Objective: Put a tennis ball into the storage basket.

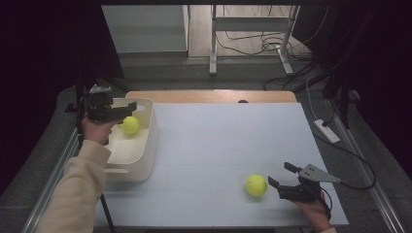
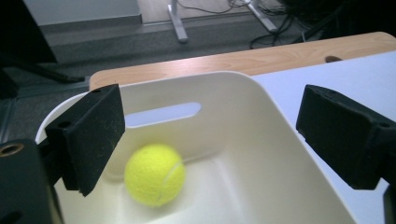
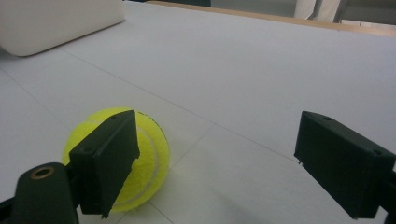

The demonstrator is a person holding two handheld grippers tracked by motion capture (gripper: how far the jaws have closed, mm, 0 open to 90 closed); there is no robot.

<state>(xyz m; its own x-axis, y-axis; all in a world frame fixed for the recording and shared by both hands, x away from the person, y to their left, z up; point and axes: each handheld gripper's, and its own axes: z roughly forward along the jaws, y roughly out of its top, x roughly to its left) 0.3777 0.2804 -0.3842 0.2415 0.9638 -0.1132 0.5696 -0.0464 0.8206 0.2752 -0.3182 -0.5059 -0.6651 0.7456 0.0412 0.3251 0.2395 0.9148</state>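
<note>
Jaws of right gripper gape beside tennis ball.

Nothing readable here, honestly; no text, brand, number or sign that I can make out on anything in these shots. The tennis ball on the table shows its white seam and a dark smudge near the top that might be print, but it's too blurry and half hidden by the jaw to read; the ball in the white bin shows just a plain seam too.
</note>
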